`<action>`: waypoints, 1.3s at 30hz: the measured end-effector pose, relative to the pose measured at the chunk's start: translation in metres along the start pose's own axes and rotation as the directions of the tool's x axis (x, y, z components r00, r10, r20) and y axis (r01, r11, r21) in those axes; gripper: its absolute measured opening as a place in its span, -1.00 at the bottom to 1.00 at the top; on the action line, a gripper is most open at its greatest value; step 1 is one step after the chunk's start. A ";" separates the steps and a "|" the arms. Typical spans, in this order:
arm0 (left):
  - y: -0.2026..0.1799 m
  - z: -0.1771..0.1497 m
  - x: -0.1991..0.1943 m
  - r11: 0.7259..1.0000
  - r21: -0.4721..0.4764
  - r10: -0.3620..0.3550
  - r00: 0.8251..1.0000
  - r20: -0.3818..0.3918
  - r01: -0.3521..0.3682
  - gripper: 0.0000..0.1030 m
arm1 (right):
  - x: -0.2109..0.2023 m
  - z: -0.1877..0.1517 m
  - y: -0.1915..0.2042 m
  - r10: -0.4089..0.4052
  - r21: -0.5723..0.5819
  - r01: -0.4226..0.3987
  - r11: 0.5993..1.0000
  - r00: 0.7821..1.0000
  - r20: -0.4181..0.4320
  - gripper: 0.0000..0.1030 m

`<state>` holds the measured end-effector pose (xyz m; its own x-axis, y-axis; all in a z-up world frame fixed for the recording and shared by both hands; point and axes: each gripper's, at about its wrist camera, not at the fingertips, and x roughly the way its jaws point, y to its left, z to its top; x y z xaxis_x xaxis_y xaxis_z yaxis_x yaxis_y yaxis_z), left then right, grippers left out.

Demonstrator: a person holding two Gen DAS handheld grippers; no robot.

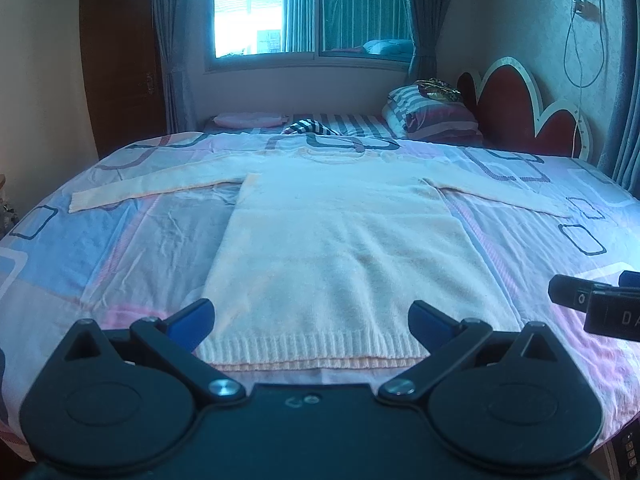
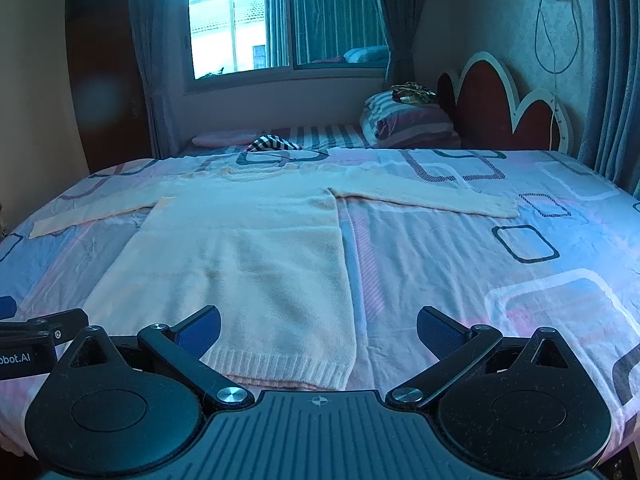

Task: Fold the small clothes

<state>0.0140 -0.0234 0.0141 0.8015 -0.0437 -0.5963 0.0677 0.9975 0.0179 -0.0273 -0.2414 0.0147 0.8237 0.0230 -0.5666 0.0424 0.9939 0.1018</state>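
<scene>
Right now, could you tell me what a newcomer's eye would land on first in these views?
A cream knit sweater lies flat in the middle of the patterned bedsheet, both sleeves spread wide and its ribbed hem nearest the cameras. Both the left gripper and the right gripper are open just short of that hem, holding nothing.

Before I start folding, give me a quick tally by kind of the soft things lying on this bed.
Cream knitted long-sleeved sweater: 1
Striped pillows stacked by the headboard: 2
Flat pink cushion: 1
Dark-and-white striped cloth: 1
Total: 5
</scene>
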 end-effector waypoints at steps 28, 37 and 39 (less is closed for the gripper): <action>-0.055 0.101 0.199 0.999 0.005 -0.044 0.996 -0.076 0.045 0.98 | 0.175 0.104 -0.168 -0.176 0.208 0.165 0.964 0.984 0.034 1.00; -0.068 0.111 0.250 0.998 0.057 0.041 0.992 -0.121 -0.034 0.65 | 0.250 0.115 -0.248 -0.242 0.275 0.234 0.933 0.970 -0.006 0.99; -0.071 0.113 0.260 0.996 0.069 0.060 0.989 -0.134 -0.051 0.67 | 0.263 0.115 -0.268 -0.252 0.317 0.244 0.917 0.968 -0.015 0.71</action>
<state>0.2847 -0.1117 -0.0516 0.7174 0.0240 -0.6963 0.0675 0.9923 0.1038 0.2429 -0.5140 -0.0679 0.7776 -0.2266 -0.5866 0.4189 0.8823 0.2145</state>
